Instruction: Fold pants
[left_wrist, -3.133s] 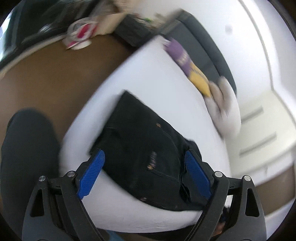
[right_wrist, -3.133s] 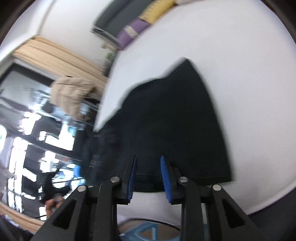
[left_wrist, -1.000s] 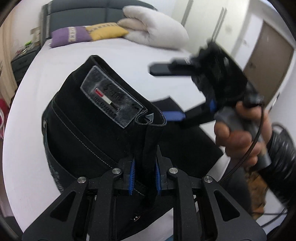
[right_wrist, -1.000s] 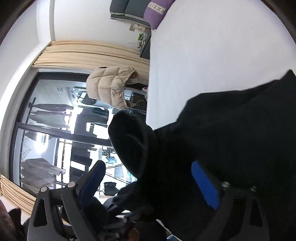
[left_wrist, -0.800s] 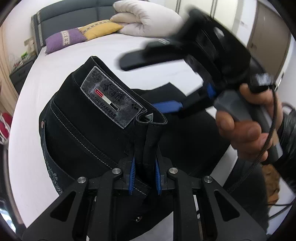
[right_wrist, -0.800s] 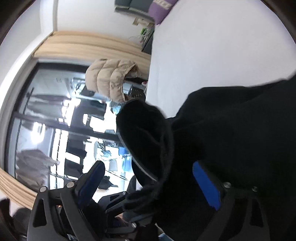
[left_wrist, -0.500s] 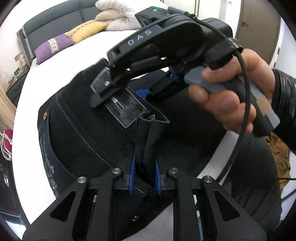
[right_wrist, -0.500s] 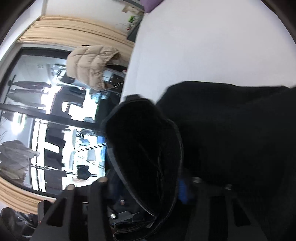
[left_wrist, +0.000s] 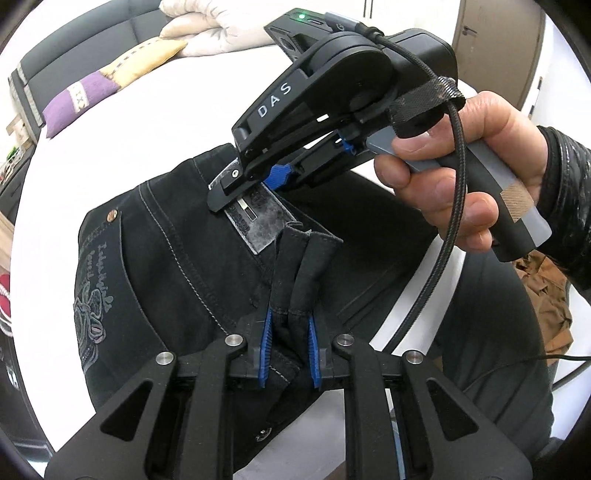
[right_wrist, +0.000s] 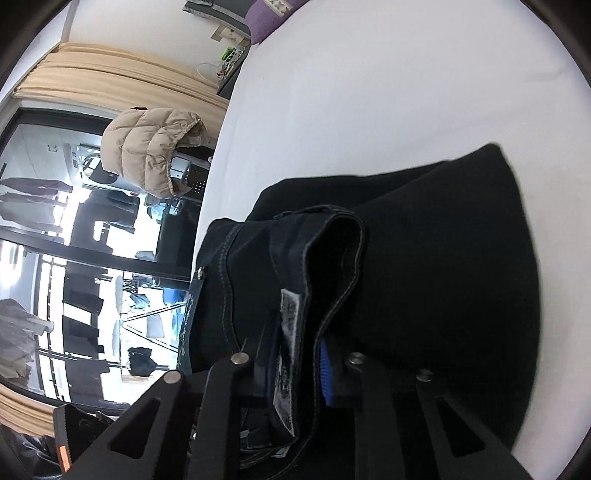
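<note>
The left claw (left_wrist: 288, 341) is closed tight on a bunched fold of the black pants (left_wrist: 166, 280), its blue pads pinching the cloth just below the waistband edge, which stands up between them. The right claw (left_wrist: 275, 177), seen from the left wrist camera, comes in from above with its blue-padded tips at the waistband, right over the grey leather patch (left_wrist: 255, 221); in its own view (right_wrist: 295, 365) the waistband with a white inner label (right_wrist: 290, 354) sits squeezed between the two fingers, one blue pad (right_wrist: 325, 373) showing against the denim, so it grips the pants too. The right hand (left_wrist: 469, 162) wraps the grey-and-black handle, with a braided black cable (left_wrist: 439, 243) looping down from the device. The pants lie partly lifted at the waist, the rest spread on the white bed (left_wrist: 122, 140), with pale stitching, a copper rivet and an embroidered back pocket (left_wrist: 92, 314) visible. Farther off on the bed are a purple pillow (left_wrist: 74, 103), a yellow pillow (left_wrist: 144, 59) and a cream duvet (left_wrist: 218, 26) against a dark headboard. Beyond the bed's edge the right view shows a beige puffer jacket (right_wrist: 147, 147) and tan curtains (right_wrist: 110, 77) by a window
</note>
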